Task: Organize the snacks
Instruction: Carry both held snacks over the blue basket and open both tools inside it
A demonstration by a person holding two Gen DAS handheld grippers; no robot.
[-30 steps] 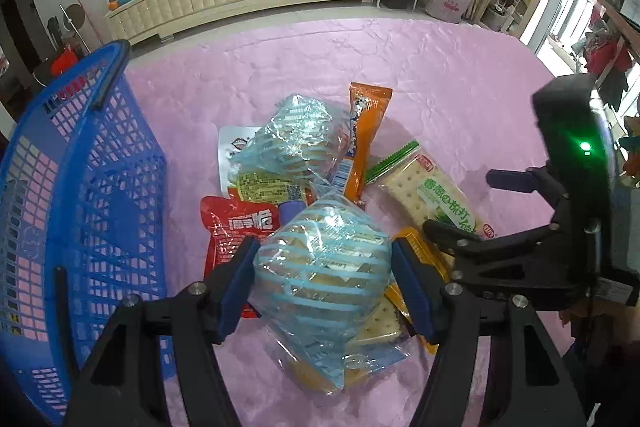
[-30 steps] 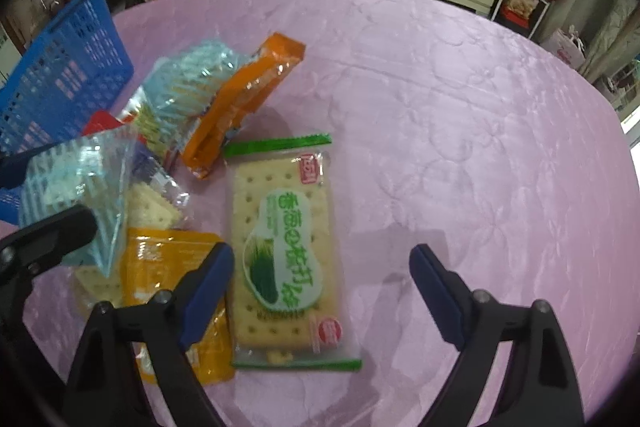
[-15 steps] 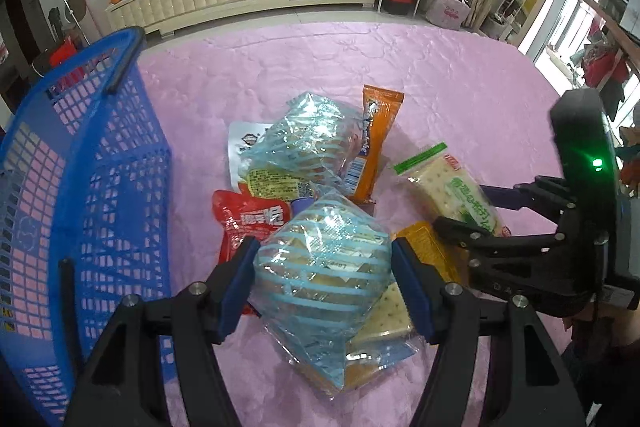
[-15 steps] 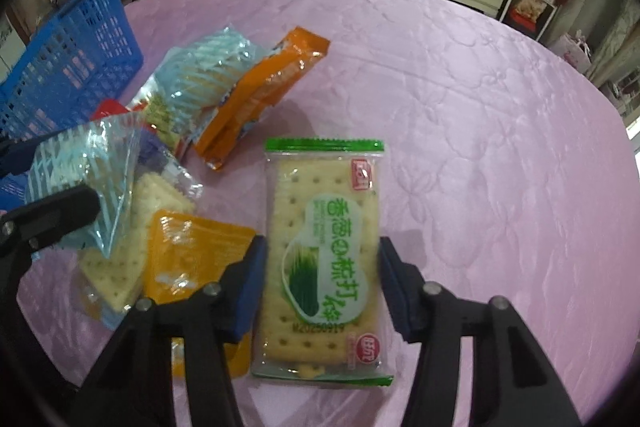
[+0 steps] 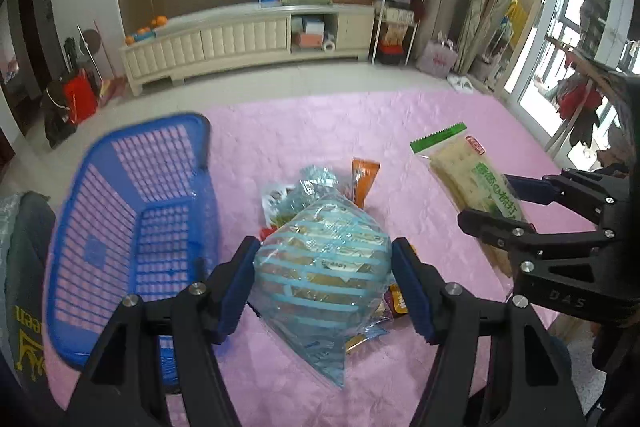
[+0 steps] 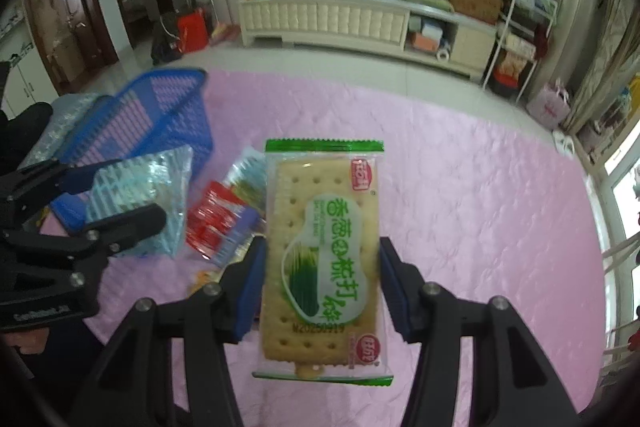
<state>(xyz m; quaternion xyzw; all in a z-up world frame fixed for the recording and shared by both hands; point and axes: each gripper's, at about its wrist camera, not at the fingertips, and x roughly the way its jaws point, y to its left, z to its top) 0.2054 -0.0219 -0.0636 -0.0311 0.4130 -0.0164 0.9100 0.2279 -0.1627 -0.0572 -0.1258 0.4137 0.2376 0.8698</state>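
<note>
The snacks are lying in two places: two packets are up in the grippers, and the rest are staying in a small pile [image 5: 320, 183] on the pink tablecloth [image 5: 328, 123]. The left gripper [image 5: 323, 285] is squeezing a blue-striped bag [image 5: 320, 267] between its blue pads — the bag is bulging between them and its tail is hanging down below the fingers. The right gripper [image 6: 318, 283] is clamping a cracker packet [image 6: 322, 259] with a green top strip by its two long edges; the packet is standing flat to the camera, clear of the cloth.

The blue basket [image 5: 132, 211] is sitting at the left of the pile, near the table edge, with its mesh wall facing the left gripper.

The left wrist view is showing the right gripper from the side, with the cracker packet sticking out forward of the fingers. The right wrist view is giving what that one hides — the printed face of the packet, and a red packet [image 6: 212, 219] lying on the cloth between the two grippers.
</note>
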